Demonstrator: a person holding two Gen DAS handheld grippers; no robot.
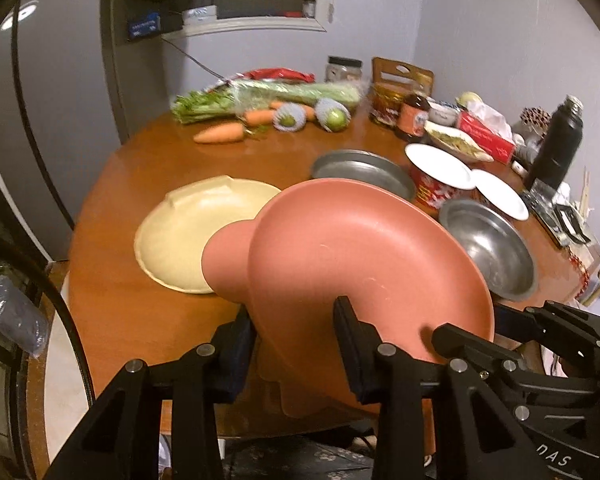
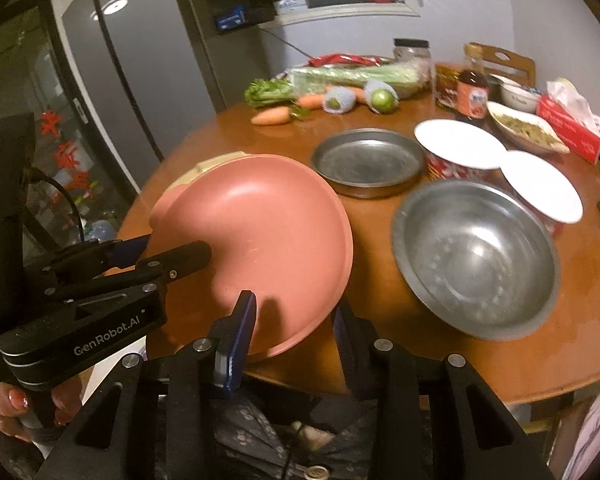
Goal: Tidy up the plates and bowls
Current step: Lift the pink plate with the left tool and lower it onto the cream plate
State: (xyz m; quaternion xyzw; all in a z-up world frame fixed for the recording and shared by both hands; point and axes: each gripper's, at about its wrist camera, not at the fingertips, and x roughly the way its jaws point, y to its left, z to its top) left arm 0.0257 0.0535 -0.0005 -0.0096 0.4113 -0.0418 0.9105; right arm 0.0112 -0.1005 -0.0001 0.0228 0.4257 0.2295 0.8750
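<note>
A pink plate (image 1: 340, 248) hangs tilted above the wooden table (image 1: 140, 168), held at its near rim from two sides. My left gripper (image 1: 294, 334) is shut on the rim, one pad under it and one on top. My right gripper (image 2: 294, 320) is shut on the rim further right. The right wrist view shows the pink plate (image 2: 260, 232) with the left gripper (image 2: 168, 250) clamped on its left edge. A cream plate (image 1: 196, 232) lies flat on the table, partly hidden behind the pink one. To the right stand a metal plate (image 1: 360, 168) and a metal bowl (image 1: 492, 248).
Two red bowls with white insides (image 2: 460, 144) (image 2: 540, 184) stand behind the metal bowl (image 2: 476, 256). Carrots (image 1: 220, 133), celery, jars, a tissue box and a black bottle (image 1: 560, 136) crowd the far and right sides. A dark fridge (image 2: 112, 80) stands left of the table.
</note>
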